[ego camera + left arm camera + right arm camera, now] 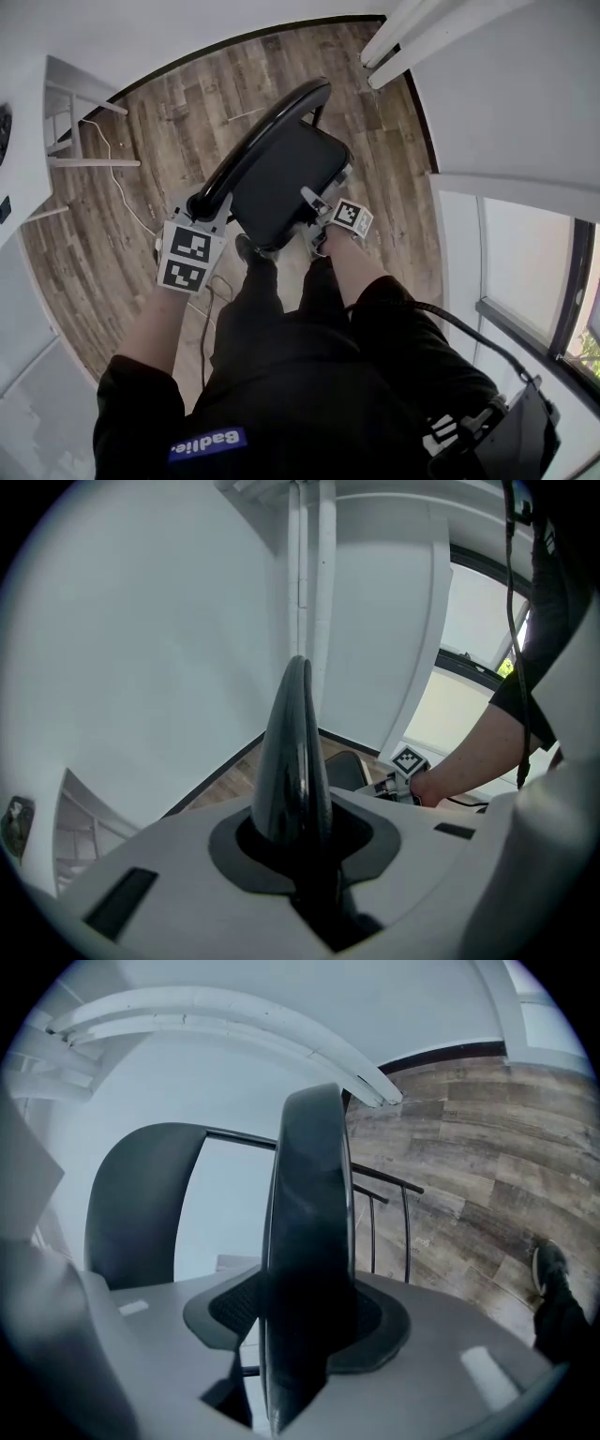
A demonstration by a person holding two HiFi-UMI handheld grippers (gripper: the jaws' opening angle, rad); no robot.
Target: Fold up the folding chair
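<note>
The black folding chair (281,178) stands on the wood floor right in front of me. My left gripper (202,211) is shut on the near end of its curved backrest (267,127); in the left gripper view the glossy backrest edge (292,761) rises straight out of that gripper (300,846). My right gripper (314,211) is shut on the near edge of the seat (286,183). In the right gripper view the seat edge (309,1232) fills the gap of this gripper (305,1326), with the backrest (141,1194) to its left and thin metal frame rods (403,1213) behind.
A white table or stool (75,122) stands at the left, with a white cable (117,183) trailing over the floor. White wall and frame (412,37) close the far right, with a window (525,272) beside it. My shoe (253,251) is under the chair.
</note>
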